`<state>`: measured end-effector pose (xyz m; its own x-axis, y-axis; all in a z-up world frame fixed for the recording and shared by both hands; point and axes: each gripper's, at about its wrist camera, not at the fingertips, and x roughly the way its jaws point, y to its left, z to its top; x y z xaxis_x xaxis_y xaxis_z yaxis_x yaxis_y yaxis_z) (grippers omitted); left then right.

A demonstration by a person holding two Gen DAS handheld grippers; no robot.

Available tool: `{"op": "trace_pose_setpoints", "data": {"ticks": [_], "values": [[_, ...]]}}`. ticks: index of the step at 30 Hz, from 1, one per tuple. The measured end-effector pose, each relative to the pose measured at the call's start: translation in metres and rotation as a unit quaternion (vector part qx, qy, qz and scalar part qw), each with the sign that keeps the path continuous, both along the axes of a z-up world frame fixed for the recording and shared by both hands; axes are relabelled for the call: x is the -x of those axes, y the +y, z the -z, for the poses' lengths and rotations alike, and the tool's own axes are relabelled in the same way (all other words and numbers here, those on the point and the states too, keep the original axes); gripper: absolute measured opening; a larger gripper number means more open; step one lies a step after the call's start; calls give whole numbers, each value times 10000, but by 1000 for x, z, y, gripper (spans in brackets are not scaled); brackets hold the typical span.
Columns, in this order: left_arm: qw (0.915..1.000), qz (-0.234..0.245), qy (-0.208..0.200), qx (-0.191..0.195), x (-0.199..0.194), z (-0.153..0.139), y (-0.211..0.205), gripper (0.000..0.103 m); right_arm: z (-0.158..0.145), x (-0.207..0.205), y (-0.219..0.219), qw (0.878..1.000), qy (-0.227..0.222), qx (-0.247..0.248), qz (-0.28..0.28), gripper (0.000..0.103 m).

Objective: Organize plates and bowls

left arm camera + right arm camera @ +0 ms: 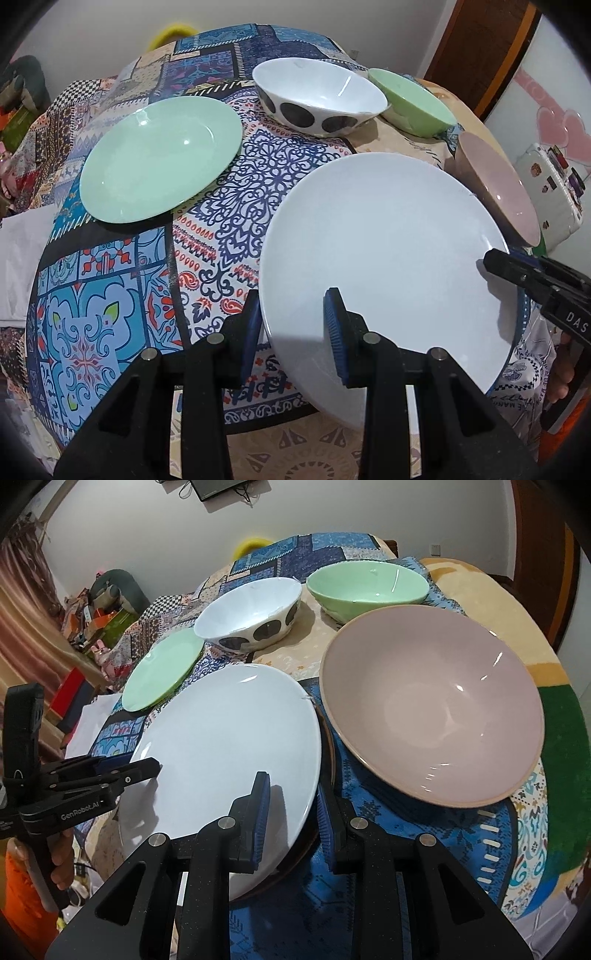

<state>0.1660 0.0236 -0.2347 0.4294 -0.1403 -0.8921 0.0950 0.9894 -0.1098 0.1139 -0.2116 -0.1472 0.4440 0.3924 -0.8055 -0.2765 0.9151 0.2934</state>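
A large white plate lies at the table's near side. My left gripper is open, its jaws astride the plate's near left rim. My right gripper is open, its jaws astride the plate's right rim; it also shows in the left wrist view. A dark plate edge shows under the white plate. A green plate lies to the far left. A white bowl with black dots, a green bowl and a pink bowl stand behind and to the right.
A patterned patchwork cloth covers the round table. Cluttered boxes and a red item lie on the floor at left. A white decorated box stands at right beyond the table edge.
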Motion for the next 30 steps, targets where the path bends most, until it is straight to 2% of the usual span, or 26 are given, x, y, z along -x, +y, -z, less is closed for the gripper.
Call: {"op": "trace_pose_setpoints", "data": {"ticks": [3,10,15,21,23,25,29,30], "values": [[10000,54,-21,-81,3,1,-4,34,0,0,-1,9998,-28,207,76,25],[10000,12,-28,-79,8,-1,0,34,-6,1,-5,9998,-107,125,72,25],[9995,-149,-263,-81,20,-19,16,40,-20,5,2,9991,-294,291,-30,28],[9954,-540,-788,-7,35,-58,49,57,-40,4,25,9973,-616,270,-287,37],[9935,-649,-930,11,38,-69,58,66,-46,2,35,9965,-714,237,-369,43],[9910,-759,-1105,29,41,-81,69,71,-52,-1,47,9955,-809,178,-455,52],[9854,-960,-1408,-62,42,-98,89,88,-59,-10,74,9930,-970,163,-651,54],[9836,-1027,-1479,-95,40,-102,95,89,-60,-13,80,9926,-983,155,-694,54]]}}
